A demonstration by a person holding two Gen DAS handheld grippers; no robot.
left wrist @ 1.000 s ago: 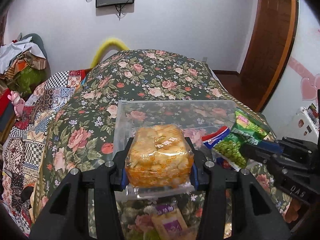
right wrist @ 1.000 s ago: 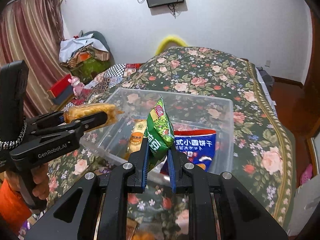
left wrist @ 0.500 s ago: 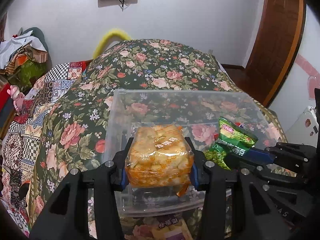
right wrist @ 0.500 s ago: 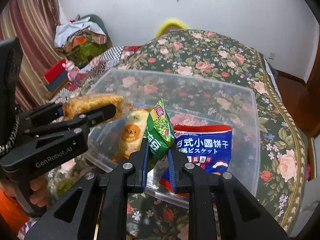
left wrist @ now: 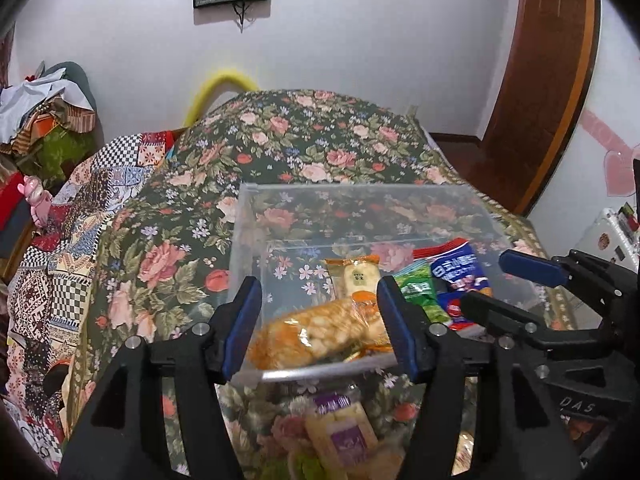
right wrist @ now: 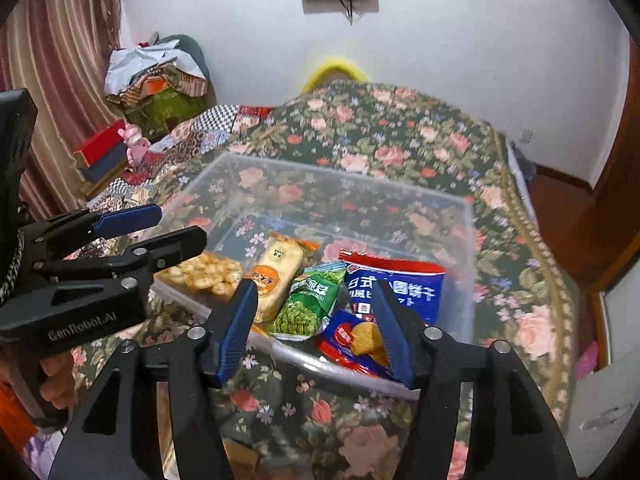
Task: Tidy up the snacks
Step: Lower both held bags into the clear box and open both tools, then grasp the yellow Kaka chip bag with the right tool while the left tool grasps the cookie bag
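Note:
A clear plastic bin (left wrist: 248, 248) (right wrist: 468, 248) sits on the floral bedspread. Inside lie an orange cracker pack (left wrist: 320, 334) (right wrist: 204, 274), a yellow rice-cracker pack (left wrist: 360, 276) (right wrist: 276, 270), a green pea bag (left wrist: 420, 294) (right wrist: 308, 304) and a blue biscuit bag (left wrist: 460, 276) (right wrist: 396, 284). My left gripper (left wrist: 320, 330) is open above the bin's near edge, with the orange pack lying loose between its fingers. My right gripper (right wrist: 316, 326) is open over the green bag and a red-blue chip bag (right wrist: 352, 340). Each gripper shows in the other's view (left wrist: 516, 284) (right wrist: 156, 228).
A purple-labelled snack pack (left wrist: 344, 432) lies on the bedspread (left wrist: 168, 264) in front of the bin. A patchwork quilt (left wrist: 60, 240) and piled clothes (right wrist: 156, 76) lie to the left. A wooden door (left wrist: 540, 80) stands at the right.
Both grippers have opened. The orange cracker pack and the green pea bag have dropped from them into the bin.

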